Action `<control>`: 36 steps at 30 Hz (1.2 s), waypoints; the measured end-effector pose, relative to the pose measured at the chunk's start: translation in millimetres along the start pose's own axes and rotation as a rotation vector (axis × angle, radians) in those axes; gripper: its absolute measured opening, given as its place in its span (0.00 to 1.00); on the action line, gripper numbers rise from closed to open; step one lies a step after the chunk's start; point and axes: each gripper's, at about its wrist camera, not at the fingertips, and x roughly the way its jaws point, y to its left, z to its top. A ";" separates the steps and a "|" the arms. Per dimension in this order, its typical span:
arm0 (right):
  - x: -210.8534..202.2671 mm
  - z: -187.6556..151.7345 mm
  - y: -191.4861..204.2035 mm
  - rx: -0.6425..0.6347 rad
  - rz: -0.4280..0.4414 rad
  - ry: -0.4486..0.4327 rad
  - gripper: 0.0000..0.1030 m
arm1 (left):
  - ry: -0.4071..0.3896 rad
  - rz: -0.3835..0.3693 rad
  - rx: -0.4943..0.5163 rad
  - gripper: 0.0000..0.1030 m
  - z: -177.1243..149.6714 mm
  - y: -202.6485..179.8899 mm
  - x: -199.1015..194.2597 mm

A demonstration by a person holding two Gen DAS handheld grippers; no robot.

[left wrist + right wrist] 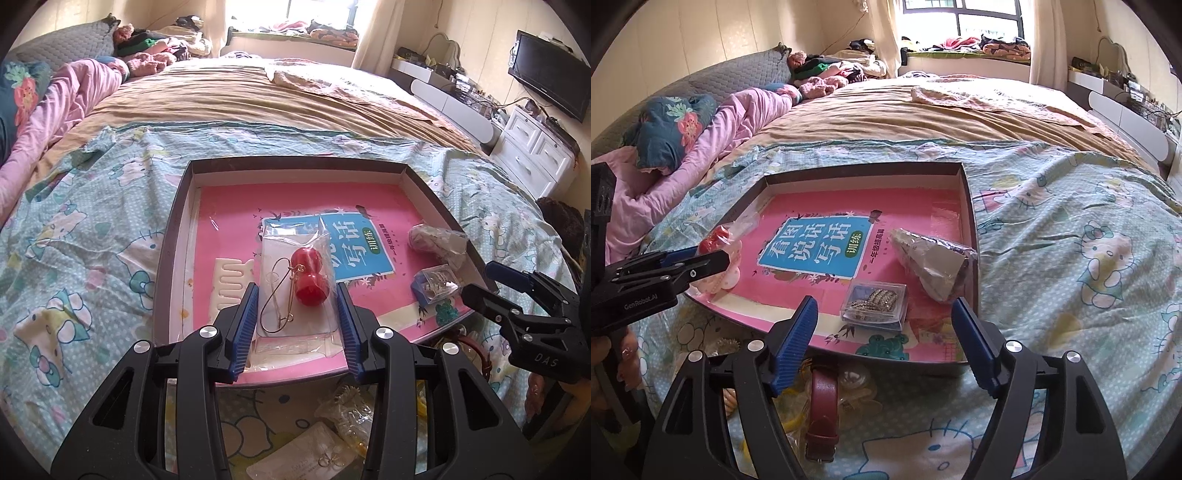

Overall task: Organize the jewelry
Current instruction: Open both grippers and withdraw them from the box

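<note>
My left gripper (296,286) is shut on a clear plastic bag (295,295) that holds red ball earrings (308,273) on a gold wire hook. It holds the bag over the near left part of a shallow cardboard tray (295,162). In the right wrist view the same gripper (713,256) and bag (718,236) show at the left. My right gripper (885,302) stands open just short of a small clear box (875,302) of sparkly jewelry that lies in the tray's near right part. Its pads are apart from the box.
The tray sits on a cartoon-print bedsheet (1071,258) and is lined with a pink book (812,247). A white comb (229,280) and a crumpled wrapped packet (931,258) lie in it. On the bed before the tray lie a brown watch strap (823,406) and several small jewelry bags (317,454).
</note>
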 end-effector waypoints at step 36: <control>-88.8 -8.3 6.2 -0.014 0.003 -0.148 0.93 | -0.107 0.024 -0.010 0.78 -11.3 -0.7 -76.8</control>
